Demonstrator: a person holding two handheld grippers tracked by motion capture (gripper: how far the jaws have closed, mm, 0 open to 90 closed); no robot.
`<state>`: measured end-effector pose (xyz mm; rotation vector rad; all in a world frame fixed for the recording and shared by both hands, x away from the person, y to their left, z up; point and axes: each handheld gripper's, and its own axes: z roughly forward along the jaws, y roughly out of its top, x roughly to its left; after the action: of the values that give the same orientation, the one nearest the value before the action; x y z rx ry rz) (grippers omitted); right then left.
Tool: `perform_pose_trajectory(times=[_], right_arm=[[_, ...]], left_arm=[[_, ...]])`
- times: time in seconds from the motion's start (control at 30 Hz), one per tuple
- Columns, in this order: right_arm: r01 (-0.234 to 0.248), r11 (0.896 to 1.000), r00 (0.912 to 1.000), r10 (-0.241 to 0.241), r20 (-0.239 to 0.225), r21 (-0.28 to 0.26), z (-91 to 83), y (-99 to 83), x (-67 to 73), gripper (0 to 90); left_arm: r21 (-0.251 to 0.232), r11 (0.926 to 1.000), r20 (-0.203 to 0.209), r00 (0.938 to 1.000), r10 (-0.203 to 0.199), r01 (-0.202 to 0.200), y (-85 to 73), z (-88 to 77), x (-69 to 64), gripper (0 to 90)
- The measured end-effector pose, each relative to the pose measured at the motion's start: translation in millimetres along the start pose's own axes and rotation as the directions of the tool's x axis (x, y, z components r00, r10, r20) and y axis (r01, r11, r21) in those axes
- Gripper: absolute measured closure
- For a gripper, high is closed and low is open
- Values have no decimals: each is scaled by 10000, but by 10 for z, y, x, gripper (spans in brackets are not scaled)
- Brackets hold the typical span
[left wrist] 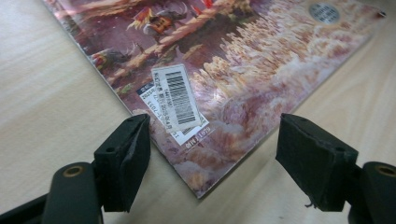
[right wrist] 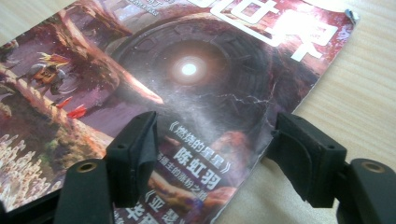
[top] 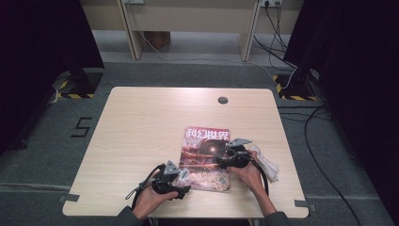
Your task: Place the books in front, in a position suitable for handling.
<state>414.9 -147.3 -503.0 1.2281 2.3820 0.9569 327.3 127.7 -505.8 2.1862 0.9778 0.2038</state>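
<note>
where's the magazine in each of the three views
high view: the magazine lies flat at the table's near centre-right.
left gripper view: its near corner with the barcode sticker sits between the open jaws.
right gripper view: its edge crosses the upper frame.
Shared landmark: the cover's glowing round portal, also in the high view.

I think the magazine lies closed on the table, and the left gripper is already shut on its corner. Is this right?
Not quite. The magazine does lie closed on the table, but the left gripper is open: the left gripper view shows its jaws standing apart on either side of the corner, not pressing it.
</note>
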Motion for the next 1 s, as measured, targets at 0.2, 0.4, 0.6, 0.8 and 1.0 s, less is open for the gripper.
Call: perform_pose_trajectory(times=[0.2, 0.4, 0.6, 0.8, 1.0], right_arm=[[367, 9993, 9992, -366, 140, -39, -38, -42, 74, 332], [344, 9994, 9992, -342, 192, -98, -53, -51, 93, 359], [171, 9980, 9998, -169, 40, -612, -199, -34, 31, 397], [-5, 9964, 9998, 22, 200, -845, -355, -60, -78, 372], [-311, 9937, 9978, 372, 556, -1074, -575, -154, -246, 296]], left_arm=[[-40, 9998, 233, 9996, 175, -174, -46, -19, -83, 253], [-337, 9993, 247, 9996, 162, -154, -53, -51, -81, 263], [-823, 9965, -251, 9996, 95, -115, -106, -169, 42, 247], [-817, 9963, -415, 9987, -312, 277, -235, -245, 185, 232], [-928, 9946, -447, 9977, -505, 461, -292, -328, 244, 205]])
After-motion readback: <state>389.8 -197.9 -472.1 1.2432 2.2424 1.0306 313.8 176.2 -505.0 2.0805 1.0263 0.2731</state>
